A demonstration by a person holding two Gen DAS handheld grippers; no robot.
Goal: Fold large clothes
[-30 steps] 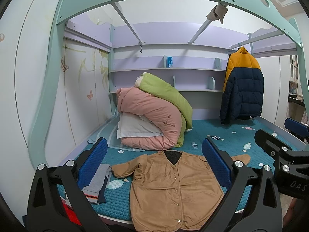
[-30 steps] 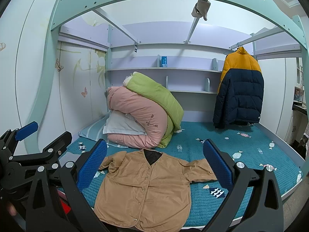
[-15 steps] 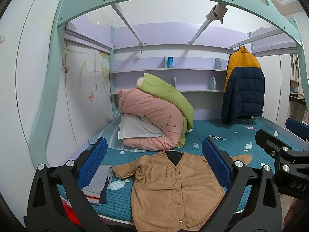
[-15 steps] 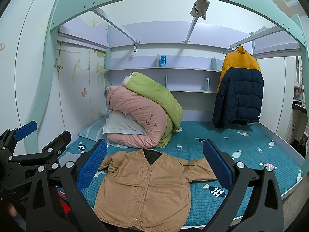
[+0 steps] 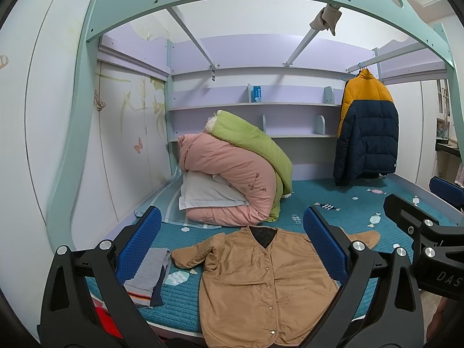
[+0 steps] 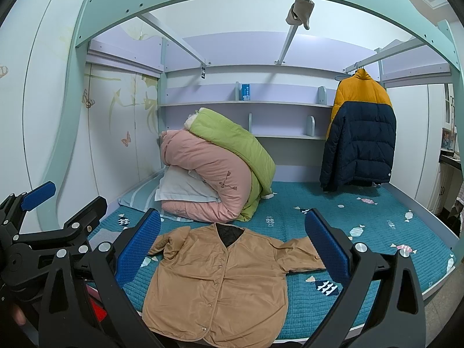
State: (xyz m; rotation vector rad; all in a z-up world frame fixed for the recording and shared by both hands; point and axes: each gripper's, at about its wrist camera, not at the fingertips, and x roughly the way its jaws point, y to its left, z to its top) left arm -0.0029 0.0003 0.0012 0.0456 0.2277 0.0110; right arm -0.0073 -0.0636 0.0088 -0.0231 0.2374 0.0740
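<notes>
A tan button-front jacket (image 5: 261, 284) lies flat, front up, on the teal bed (image 5: 348, 214), collar toward the far wall and both sleeves spread out. It also shows in the right wrist view (image 6: 220, 284). My left gripper (image 5: 232, 243) is open and empty, held above the near edge of the bed in front of the jacket. My right gripper (image 6: 232, 243) is open and empty, at the same height to its right. Each gripper shows at the edge of the other's view.
A pile of pink and green quilts (image 5: 232, 179) with a white pillow sits at the back left of the bed. A folded grey garment (image 5: 150, 275) lies left of the jacket. A yellow and navy puffer coat (image 5: 365, 133) hangs at the right. Shelves line the far wall.
Both views have shifted only very slightly. The jacket lies as before and both grippers stay open.
</notes>
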